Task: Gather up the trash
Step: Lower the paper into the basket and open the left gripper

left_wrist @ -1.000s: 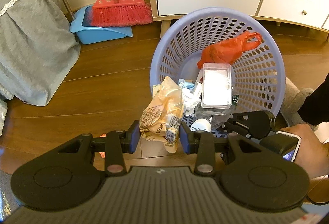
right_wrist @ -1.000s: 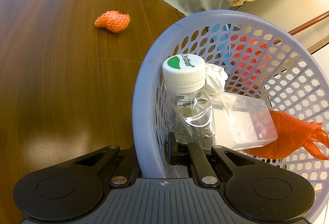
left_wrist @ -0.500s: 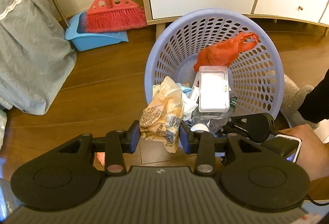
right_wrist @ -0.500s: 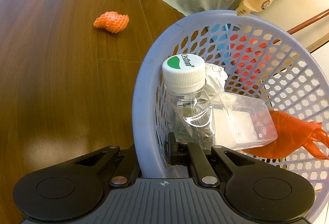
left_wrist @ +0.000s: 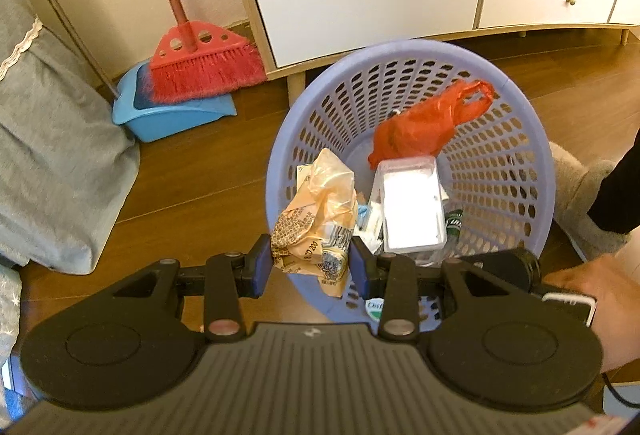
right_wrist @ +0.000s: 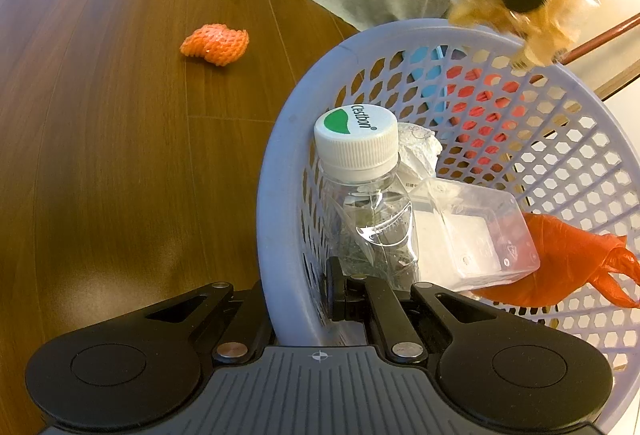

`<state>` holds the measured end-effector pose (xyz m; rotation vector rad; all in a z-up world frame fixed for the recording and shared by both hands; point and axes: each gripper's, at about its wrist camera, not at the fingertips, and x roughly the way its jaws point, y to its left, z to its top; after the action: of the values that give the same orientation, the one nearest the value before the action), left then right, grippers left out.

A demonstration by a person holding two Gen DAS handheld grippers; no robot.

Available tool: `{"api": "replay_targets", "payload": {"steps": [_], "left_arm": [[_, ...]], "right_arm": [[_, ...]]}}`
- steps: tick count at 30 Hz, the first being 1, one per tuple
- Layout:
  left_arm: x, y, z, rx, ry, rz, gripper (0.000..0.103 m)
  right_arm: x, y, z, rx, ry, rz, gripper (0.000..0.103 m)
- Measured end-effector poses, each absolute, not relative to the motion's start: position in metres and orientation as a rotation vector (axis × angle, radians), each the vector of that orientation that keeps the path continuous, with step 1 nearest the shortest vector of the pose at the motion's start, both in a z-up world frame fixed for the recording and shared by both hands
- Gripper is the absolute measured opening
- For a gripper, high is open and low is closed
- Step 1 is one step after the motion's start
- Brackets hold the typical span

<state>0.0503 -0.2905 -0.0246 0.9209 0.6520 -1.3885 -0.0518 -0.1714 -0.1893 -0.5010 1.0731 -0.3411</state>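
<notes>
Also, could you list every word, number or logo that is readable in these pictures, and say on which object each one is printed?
"Cestbon", beside a green shape: on the white cap of the clear bottle in the lavender basket.
"200", preceded by partly legible characters: on the crumpled wrapper held in the left gripper.
The wrapper's other print, QR code and barcode: too small to read.
Green label on the bottle in the left view: not readable.

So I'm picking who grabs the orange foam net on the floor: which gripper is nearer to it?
Probably the right. The right gripper clamps the basket wall, the orange foam net lying ahead to its left. The left gripper holds a wrapper over the basket's far rim.
</notes>
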Motion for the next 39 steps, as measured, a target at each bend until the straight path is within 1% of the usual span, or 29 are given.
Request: {"api": "replay_targets", "payload": {"steps": [26, 28, 29, 30, 31, 39], "left_arm": [[0.038, -0.318, -0.037, 0.905, 0.655, -1.43, 0.036], [0.037, -0.321, -0.038, 0.896, 0.646, -1.429, 0.039], [0.036, -0.323, -0.038, 0.888, 0.634, -1.428, 0.043], [0.036, -0.324, -0.038, 0.882, 0.622, -1.426, 0.057], [0.036, -0.326, -0.039, 0.876, 0.61, -1.424, 0.062], [0.052, -0.313, -0.042, 0.884, 0.645, -1.387, 0.062]], "right_arm": [[-0.048, -0.172, -0.191, -0.487, 1.068, -0.346, 0.001], [-0.047, -0.172, -0.191, -0.485, 1.067, -0.346, 0.001], [-0.047, -0.172, -0.191, -0.484, 1.066, -0.347, 0.001], [-0.047, -0.172, -0.192, -0.483, 1.066, -0.347, 0.001], [-0.047, -0.172, -0.192, -0.482, 1.066, -0.347, 0.001], [-0.046, -0.172, -0.191, -0.478, 1.065, -0.349, 0.001]]}}
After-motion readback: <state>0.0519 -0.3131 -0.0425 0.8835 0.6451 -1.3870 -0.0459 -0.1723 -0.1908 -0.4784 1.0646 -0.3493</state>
